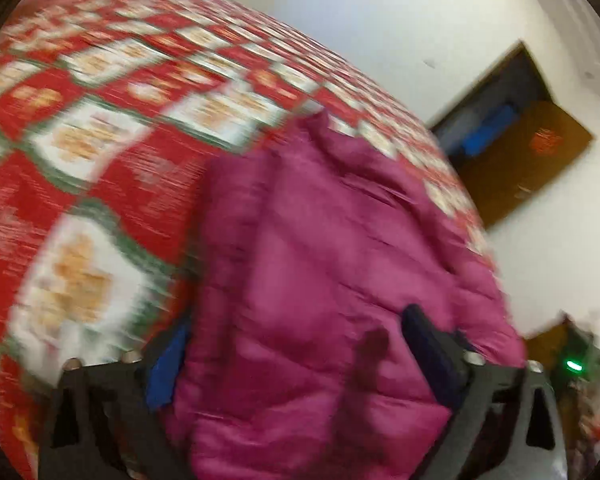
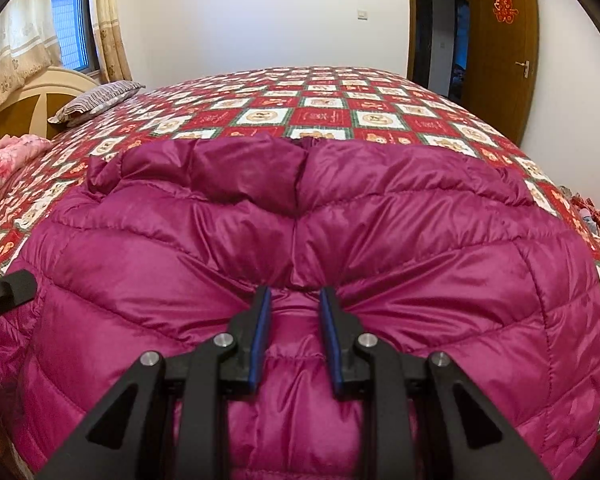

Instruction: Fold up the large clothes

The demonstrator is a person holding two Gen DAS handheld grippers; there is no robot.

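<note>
A large magenta quilted down jacket (image 2: 380,232) lies spread on the bed with its collar at the far side. My right gripper (image 2: 295,292) is shut on a pinched fold of the jacket near its middle seam, and creases fan out from the pads. In the blurred left wrist view the jacket (image 1: 320,240) bulges between the widely spread fingers of my left gripper (image 1: 296,324). Its blue pad (image 1: 168,368) sits beside the jacket's left edge, without a visible squeeze. A black part of the left gripper (image 2: 4,292) shows at the left edge of the right wrist view.
The bed carries a red, white and green checked bedspread (image 2: 340,112). A striped pillow (image 2: 100,100) and a pink blanket (image 2: 8,160) lie at the far left by the headboard (image 2: 32,100). A brown door (image 2: 500,40) stands open at the right wall.
</note>
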